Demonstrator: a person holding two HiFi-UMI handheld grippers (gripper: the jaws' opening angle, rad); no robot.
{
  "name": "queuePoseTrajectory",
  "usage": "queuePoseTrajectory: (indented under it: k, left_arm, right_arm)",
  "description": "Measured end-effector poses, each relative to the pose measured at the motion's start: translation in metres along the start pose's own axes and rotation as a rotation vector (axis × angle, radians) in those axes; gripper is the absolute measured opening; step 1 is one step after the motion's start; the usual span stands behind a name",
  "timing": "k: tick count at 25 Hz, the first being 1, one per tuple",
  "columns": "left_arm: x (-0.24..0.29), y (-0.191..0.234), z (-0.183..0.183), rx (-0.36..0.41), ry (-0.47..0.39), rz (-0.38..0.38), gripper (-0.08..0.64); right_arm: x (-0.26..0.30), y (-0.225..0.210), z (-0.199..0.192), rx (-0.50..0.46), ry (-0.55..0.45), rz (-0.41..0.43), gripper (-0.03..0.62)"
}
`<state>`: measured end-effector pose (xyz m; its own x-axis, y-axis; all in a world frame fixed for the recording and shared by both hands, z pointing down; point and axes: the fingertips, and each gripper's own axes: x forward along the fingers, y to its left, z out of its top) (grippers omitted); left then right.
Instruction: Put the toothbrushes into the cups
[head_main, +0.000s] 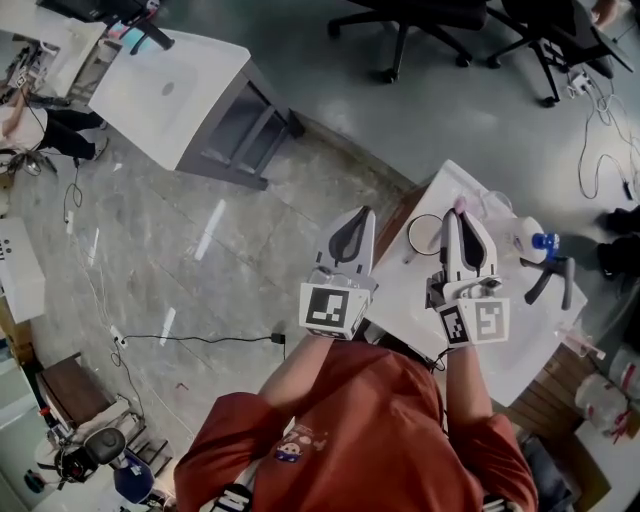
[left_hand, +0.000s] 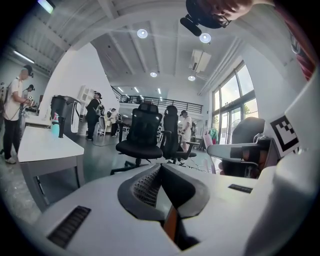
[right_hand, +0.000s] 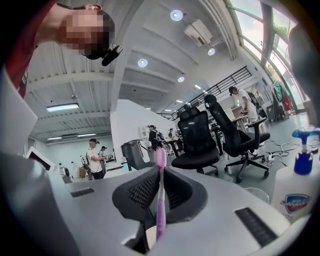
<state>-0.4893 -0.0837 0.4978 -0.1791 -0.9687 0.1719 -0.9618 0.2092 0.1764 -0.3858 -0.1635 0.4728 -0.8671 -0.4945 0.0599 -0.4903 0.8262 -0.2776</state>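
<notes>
My right gripper (head_main: 460, 218) is shut on a pink toothbrush (right_hand: 159, 200), which stands upright between the jaws with its bristle head above the fingertips. It hovers over the white table (head_main: 500, 345), just right of a round cup (head_main: 425, 233). A second, clear cup (head_main: 497, 205) stands further back and also appears in the right gripper view as the clear cup (right_hand: 257, 194). My left gripper (head_main: 354, 218) is shut, with nothing visibly held, and hangs beyond the table's left edge over the floor. The left gripper view shows the closed jaws of my left gripper (left_hand: 161, 167) pointing level into the room.
A soap bottle with a blue cap (head_main: 530, 240) and a black handled tool (head_main: 550, 275) sit on the right of the table. Another white table (head_main: 170, 90) and black office chairs (head_main: 410, 25) stand across the floor. People stand in the background.
</notes>
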Motion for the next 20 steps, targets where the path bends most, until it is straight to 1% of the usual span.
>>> queuePoseTrajectory:
  k: [5, 14, 16, 20]
  left_arm:
    - [0.005, 0.002, -0.012, -0.008, 0.024, -0.013, 0.018]
    - [0.012, 0.001, -0.030, -0.024, 0.052, -0.042, 0.018]
    - [0.015, -0.001, -0.033, -0.027, 0.056, -0.049, 0.018]
    - [0.019, -0.005, -0.033, -0.038, 0.053, -0.056, 0.018]
  right_arm:
    - [0.001, -0.005, -0.018, 0.001, 0.039, -0.021, 0.037]
    - [0.002, -0.007, -0.055, -0.041, 0.140, -0.051, 0.035]
    - [0.001, -0.008, -0.060, -0.058, 0.160, -0.058, 0.035]
    - [0.001, -0.013, -0.063, -0.077, 0.167, -0.067, 0.034]
